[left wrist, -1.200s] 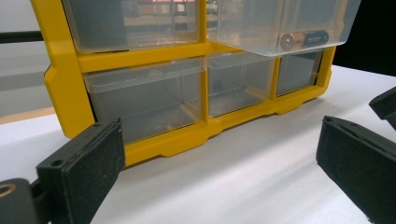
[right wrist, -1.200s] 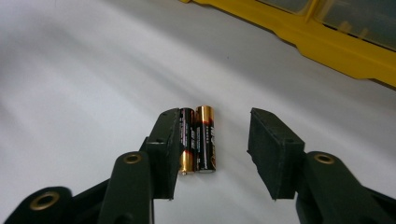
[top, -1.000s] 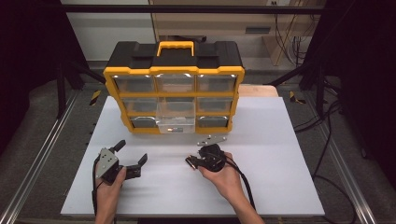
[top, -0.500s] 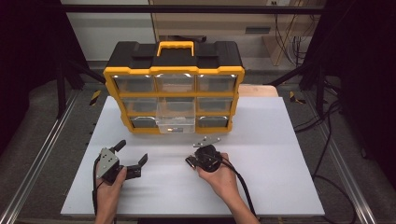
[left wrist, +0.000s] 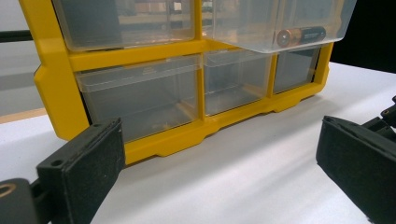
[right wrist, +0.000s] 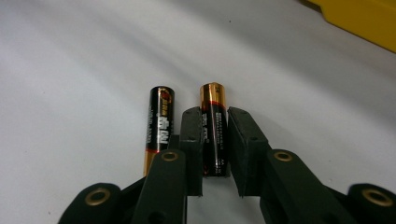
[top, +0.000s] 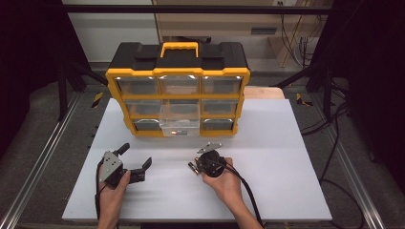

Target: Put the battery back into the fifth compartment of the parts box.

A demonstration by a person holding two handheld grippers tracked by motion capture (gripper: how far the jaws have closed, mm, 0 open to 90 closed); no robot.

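Two AA batteries lie side by side on the white table. My right gripper (right wrist: 215,114) is shut on the right battery (right wrist: 214,100), black with a copper end. The other battery (right wrist: 159,121) rests just left of the jaws, untouched. In the high view a hand holds this gripper (top: 192,167) at the table's front middle. My left gripper (top: 137,155) is held at the front left, wide open and holding nothing (left wrist: 219,140). It faces the yellow and black organizer (top: 177,98). The organizer's clear middle drawer (left wrist: 280,23) is pulled out with one battery (left wrist: 301,35) inside.
The organizer stands at the back of the table (top: 286,143), carry handle (top: 179,46) on top, with its other clear drawers pushed in. Small silvery pieces (top: 210,145) lie just beyond the right hand. Cables trail from both grippers toward the front edge.
My right gripper has shifted slightly left and settled over the batteries. The left gripper has stayed where it was, still open.
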